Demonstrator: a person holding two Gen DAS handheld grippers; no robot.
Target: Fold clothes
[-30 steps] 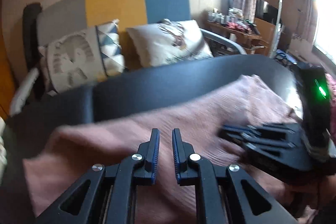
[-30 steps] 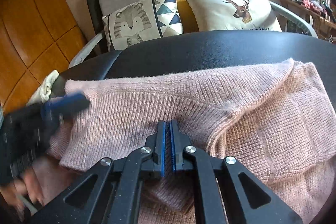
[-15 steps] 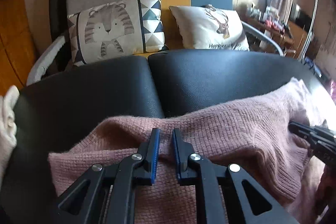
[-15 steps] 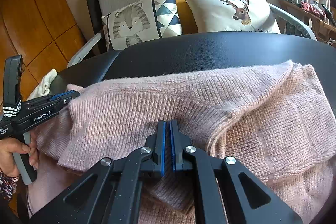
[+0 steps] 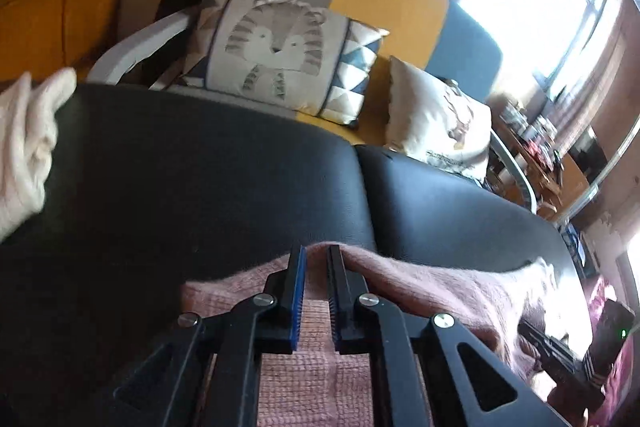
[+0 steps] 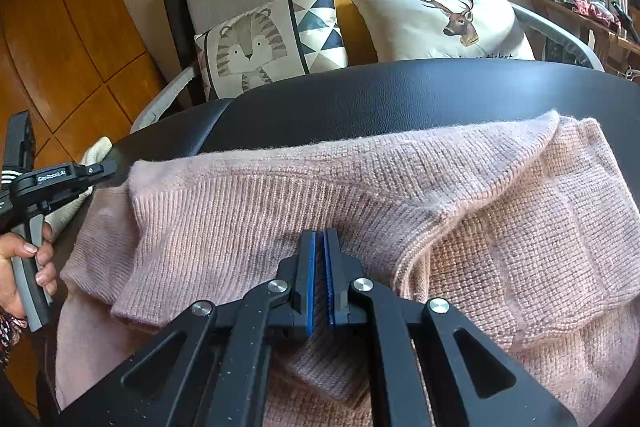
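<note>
Right gripper clamped on a fold of the pink sweater. Left gripper – jaws just closing, narrow gap, sweater edge between them, grip unclear.

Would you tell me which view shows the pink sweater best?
The right wrist view: the pink sweater spreads across it, knit and folds sharp. The left wrist view catches only its near edge, blurred, behind the gripper's fingers.

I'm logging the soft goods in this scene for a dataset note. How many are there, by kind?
Knit garments: 2, the pink sweater under both grippers and a cream garment at the black surface's left edge.
Cushions: 2, the tiger cushion and the deer cushion on the sofa.
Total: 4
</note>
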